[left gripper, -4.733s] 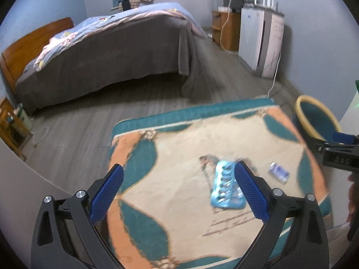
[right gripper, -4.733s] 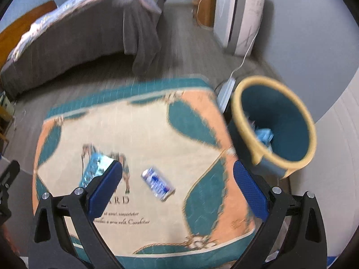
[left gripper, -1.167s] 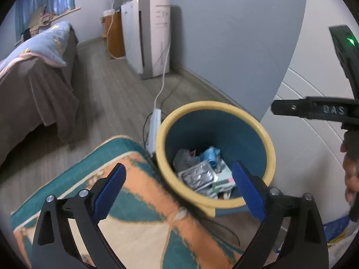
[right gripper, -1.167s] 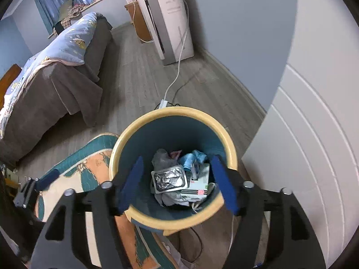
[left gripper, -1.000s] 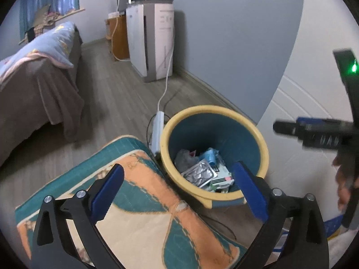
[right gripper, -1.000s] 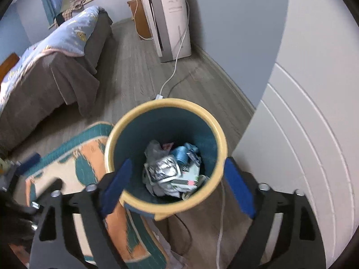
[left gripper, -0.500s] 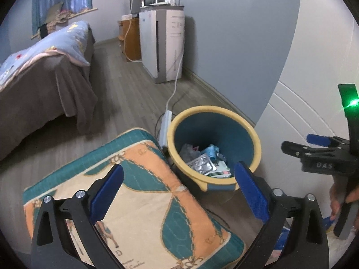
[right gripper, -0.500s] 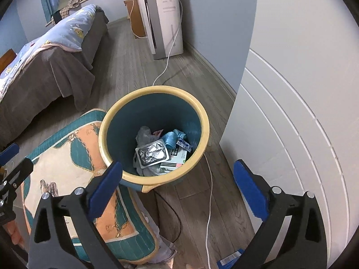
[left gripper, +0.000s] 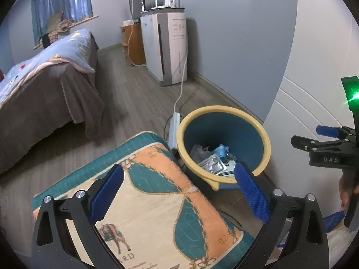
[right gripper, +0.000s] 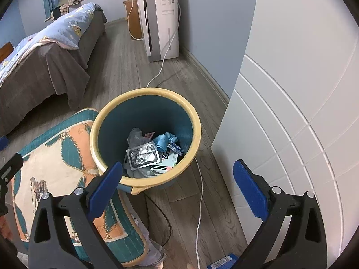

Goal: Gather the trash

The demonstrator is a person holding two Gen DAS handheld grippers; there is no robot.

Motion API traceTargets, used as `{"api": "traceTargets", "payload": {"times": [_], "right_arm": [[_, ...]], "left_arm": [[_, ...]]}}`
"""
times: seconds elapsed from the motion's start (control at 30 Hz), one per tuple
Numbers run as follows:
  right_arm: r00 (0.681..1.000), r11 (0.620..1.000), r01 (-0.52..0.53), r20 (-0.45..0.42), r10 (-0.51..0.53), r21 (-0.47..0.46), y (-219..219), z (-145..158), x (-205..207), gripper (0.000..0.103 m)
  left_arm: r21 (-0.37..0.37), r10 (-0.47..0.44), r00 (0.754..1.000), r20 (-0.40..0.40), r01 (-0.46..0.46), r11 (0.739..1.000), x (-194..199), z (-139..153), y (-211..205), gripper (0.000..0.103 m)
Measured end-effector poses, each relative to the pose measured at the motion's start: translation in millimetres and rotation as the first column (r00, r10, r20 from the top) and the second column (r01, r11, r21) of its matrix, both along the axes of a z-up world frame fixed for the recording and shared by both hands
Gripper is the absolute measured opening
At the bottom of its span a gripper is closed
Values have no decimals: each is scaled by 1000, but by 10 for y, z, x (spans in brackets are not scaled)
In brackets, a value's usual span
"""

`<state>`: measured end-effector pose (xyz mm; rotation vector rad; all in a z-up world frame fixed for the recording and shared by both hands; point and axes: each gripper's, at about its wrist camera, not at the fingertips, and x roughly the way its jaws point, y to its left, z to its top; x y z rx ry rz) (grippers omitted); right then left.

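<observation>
Both spread and empty, the left gripper [left gripper: 178,194] and right gripper [right gripper: 178,188] hang above the bin [right gripper: 197,132], trash [right gripper: 143,154] lying just ahead inside it.

Trash bin [right gripper: 197,134] bottom buried under litter; bed [right gripper: 33,67] cut off at frame edge.

One bin [right gripper: 193,121] at twelve o'clock of the right wrist view, holding one foil blister pack [right gripper: 142,155] among several scraps. One patterned mat [left gripper: 157,201], one bed [left gripper: 44,89], one white appliance [left gripper: 170,47].
</observation>
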<state>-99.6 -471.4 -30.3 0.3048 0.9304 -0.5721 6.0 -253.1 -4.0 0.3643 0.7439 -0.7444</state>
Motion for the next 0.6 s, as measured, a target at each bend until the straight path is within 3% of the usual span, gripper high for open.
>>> {"api": "traceTargets", "payload": {"times": [0.6], "right_arm": [[999, 999, -4, -37, 2, -39, 43, -23, 53, 97]], "left_arm": [[3, -20, 1000, -1, 20, 1000, -27, 11, -3, 98]]}}
